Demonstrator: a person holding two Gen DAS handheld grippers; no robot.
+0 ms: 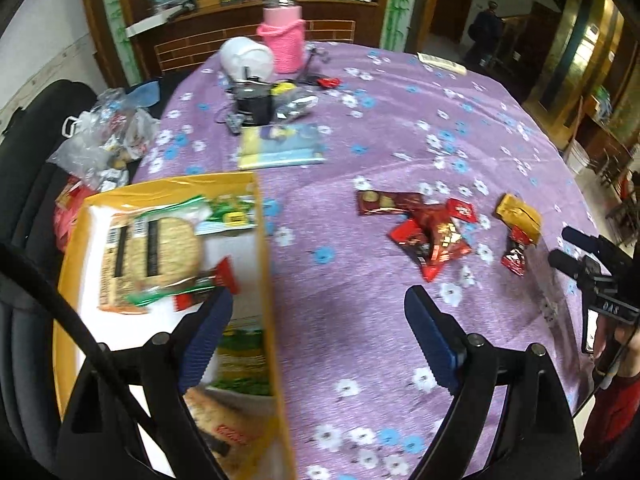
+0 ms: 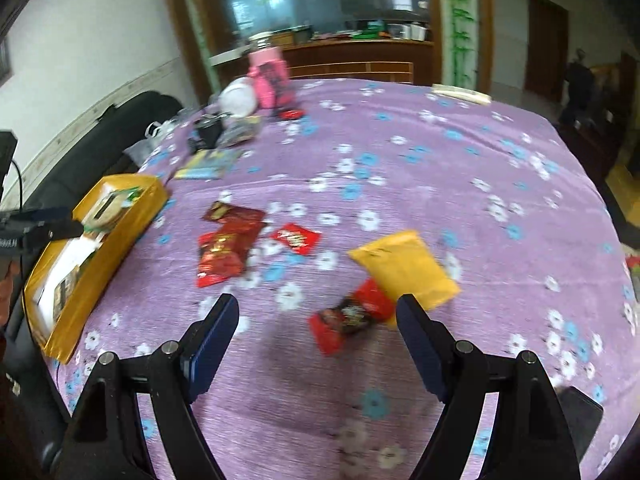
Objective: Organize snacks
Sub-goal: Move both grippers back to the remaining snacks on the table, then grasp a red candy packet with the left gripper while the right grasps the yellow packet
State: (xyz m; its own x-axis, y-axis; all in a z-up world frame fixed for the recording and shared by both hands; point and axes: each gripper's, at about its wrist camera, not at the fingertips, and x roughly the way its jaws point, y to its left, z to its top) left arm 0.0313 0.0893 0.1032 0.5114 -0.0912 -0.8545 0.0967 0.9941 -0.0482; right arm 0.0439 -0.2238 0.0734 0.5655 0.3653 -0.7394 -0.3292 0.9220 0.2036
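Observation:
A yellow box stands at the left edge of the purple flowered table and holds a round cracker pack and green packs. My left gripper hangs open and empty, its left finger over the box and its right finger over bare cloth. Loose on the cloth lie red snack packs, a yellow pack and a small red-black pack. My right gripper is open and empty, with the red-black pack just ahead between its fingertips and the yellow pack beyond. The red packs and the box lie to its left.
At the far end stand a pink knitted holder, a white round object, a black device and a booklet. Plastic bags sit on a black chair to the left. The table's edge curves off on the right.

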